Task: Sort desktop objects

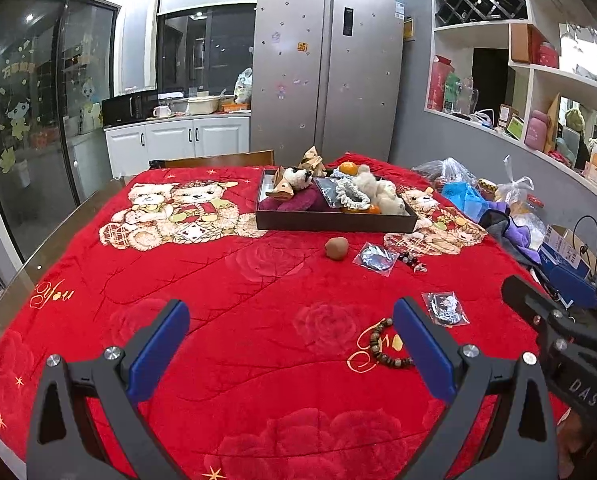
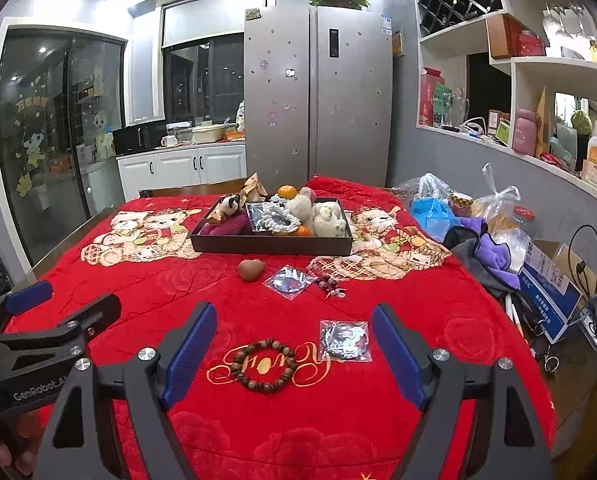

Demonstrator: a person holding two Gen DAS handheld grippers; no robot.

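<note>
A dark tray (image 2: pixel 272 247) (image 1: pixel 334 222) at the table's far middle holds plush toys, oranges and a packet. On the red cloth lie a wooden bead bracelet (image 2: pixel 263 365) (image 1: pixel 382 346), a black packet (image 2: pixel 344 340) (image 1: pixel 445 308), a clear packet (image 2: pixel 288 280) (image 1: pixel 375 258), a small bead string (image 2: pixel 330 285) (image 1: pixel 412 262) and a brown heart-shaped piece (image 2: pixel 251 269) (image 1: pixel 336 248). My right gripper (image 2: pixel 294 354) is open, hanging just above the bracelet. My left gripper (image 1: pixel 290 350) is open over bare cloth, left of the bracelet. Neither holds anything.
Plastic bags (image 2: pixel 434 200), a purple cloth (image 2: pixel 490 252), jars and a cardboard box (image 2: pixel 554 284) crowd the table's right side. A chair back (image 1: pixel 218 159) stands behind the table. The fridge (image 2: pixel 318 92) and wall shelves are beyond. The left gripper's body (image 2: pixel 38 344) shows at the right view's left edge.
</note>
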